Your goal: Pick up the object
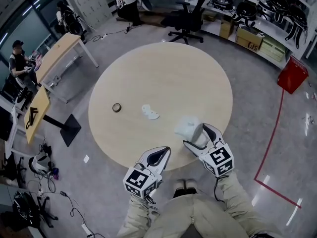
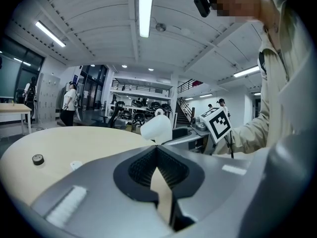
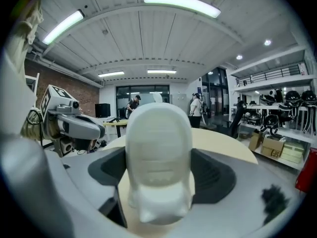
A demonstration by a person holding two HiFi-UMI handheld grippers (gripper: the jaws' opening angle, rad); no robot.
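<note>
My right gripper (image 1: 194, 137) is shut on a white moulded plastic object (image 1: 187, 128), held above the round table's (image 1: 163, 78) near edge. In the right gripper view this white object (image 3: 158, 157) fills the space between the jaws and stands upright. My left gripper (image 1: 157, 155) hangs just off the table's near rim with its jaws closed together and nothing between them (image 2: 157, 155). In the left gripper view the white object (image 2: 156, 128) shows ahead beside the right gripper's marker cube (image 2: 216, 123).
On the tabletop lie a small white piece (image 1: 150, 112) and a small dark round ring (image 1: 117, 107). An office chair (image 1: 187, 19) stands beyond the table, desks (image 1: 54, 58) at the left, shelves with helmets (image 1: 267, 9) at the back right. Red floor tape (image 1: 270, 148) runs to the right.
</note>
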